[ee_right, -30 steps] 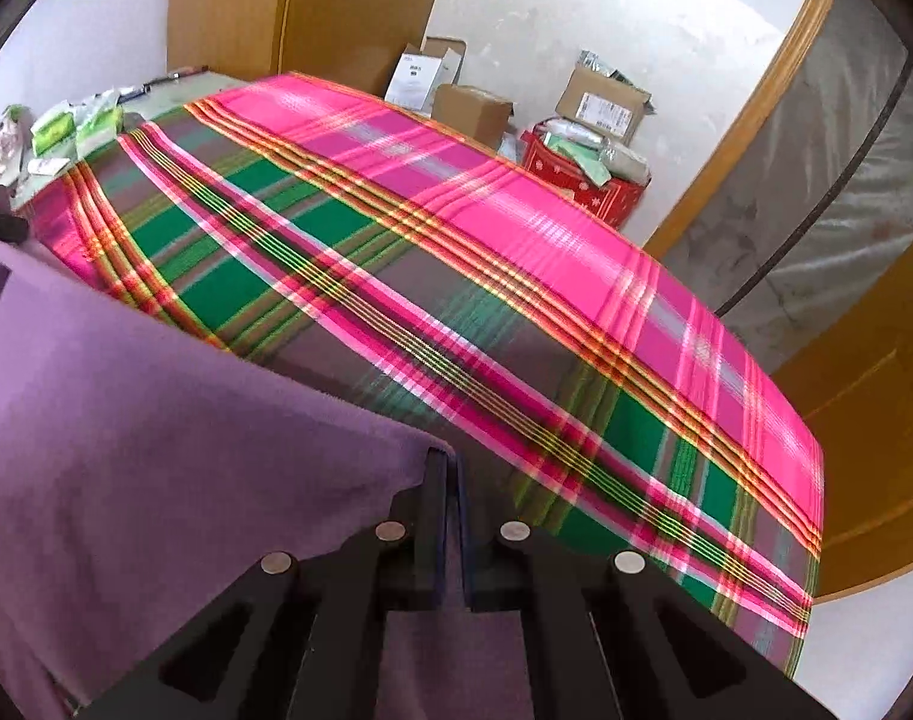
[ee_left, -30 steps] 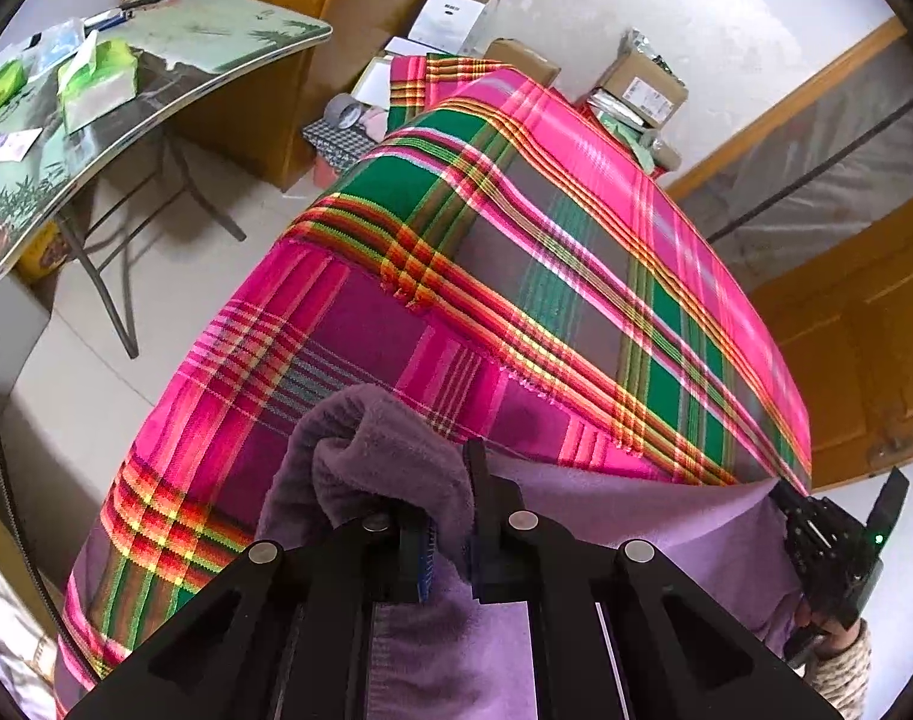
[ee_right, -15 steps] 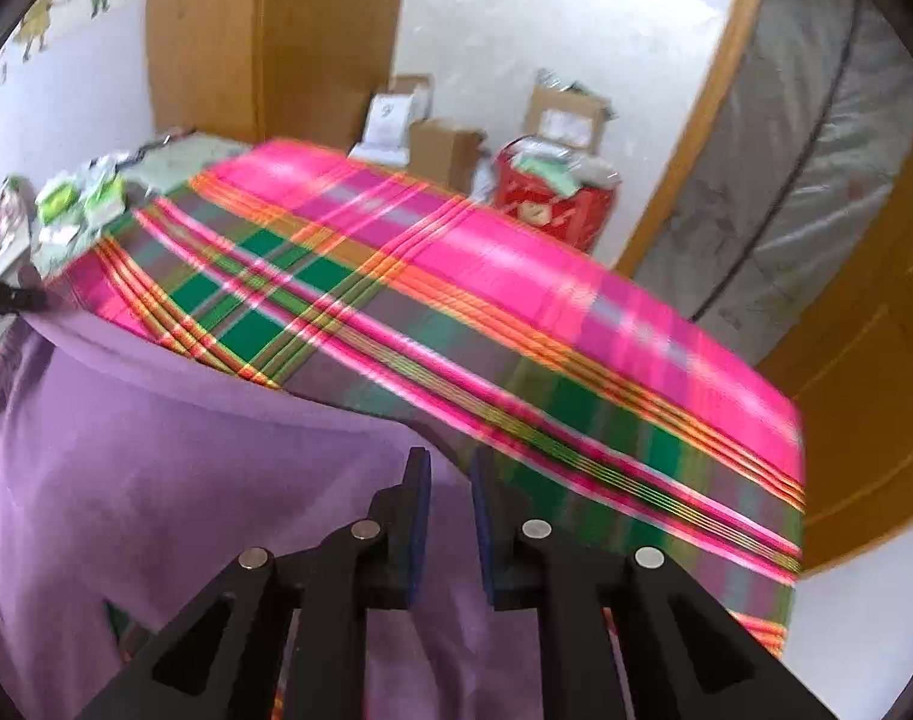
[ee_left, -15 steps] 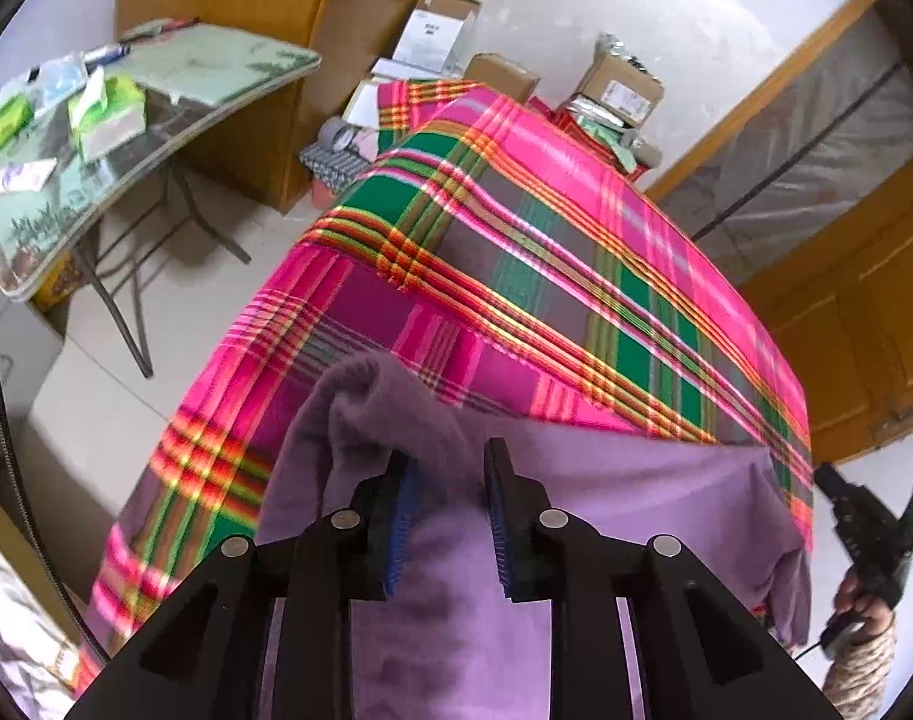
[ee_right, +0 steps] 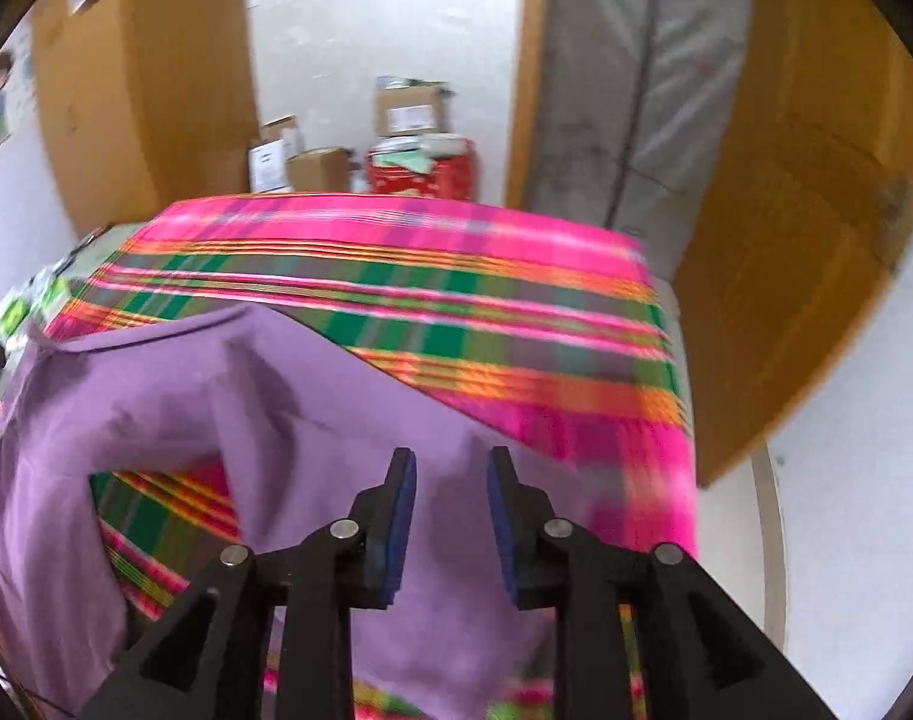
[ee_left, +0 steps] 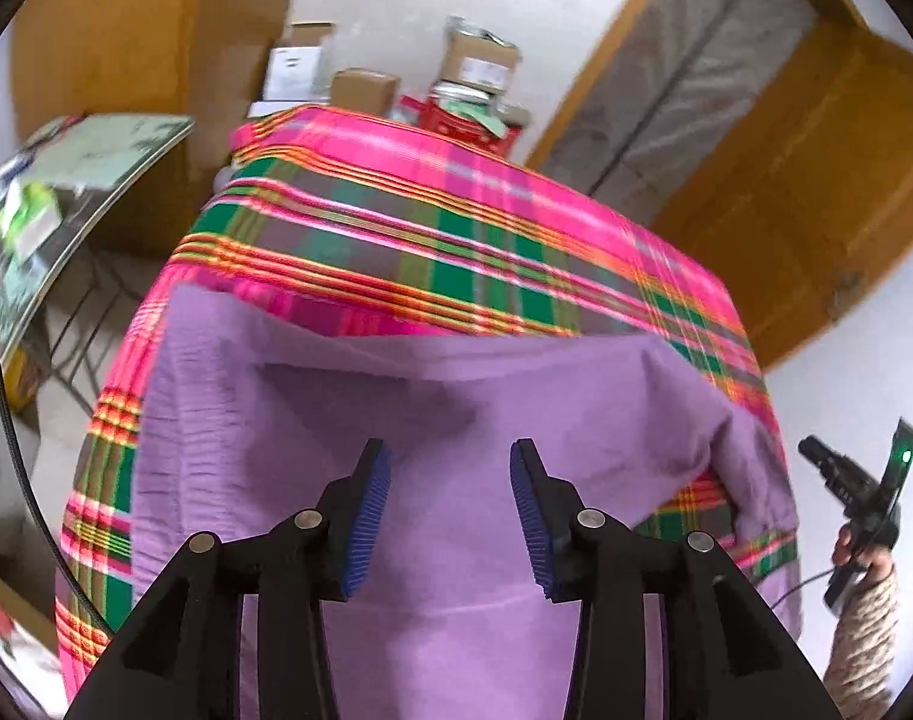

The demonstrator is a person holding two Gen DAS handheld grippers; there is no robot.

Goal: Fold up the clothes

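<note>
1 purple garment (ee_left: 456, 396) is lying spread over the near part of the table (ee_left: 468, 240), which is covered by 1 pink, green and orange plaid cloth; its near edge is hanging toward the camera and a flap on the right side is lifting off the plaid, showing cloth under it.

Both claws are hovering above it with nothing between their blue pads: the left claw (ee_left: 450, 480) is standing wide open, and the right claw (ee_right: 450, 480) is open somewhat less. Neither is touching fabric, as far as the blurred views allow.

The garment is looking laid out or part-folded, so this fits either a release after spreading it or a pause between 2 folds. Any coming grasp is calling for pinching an edge or corner cleanly, taking only the purple layer and not the plaid beneath.

Counted: 1 garment, 2 claws, 1 side table (ee_left: 66, 192) at left, about 4 cardboard boxes (ee_right: 411, 111) against the far wall.
</note>
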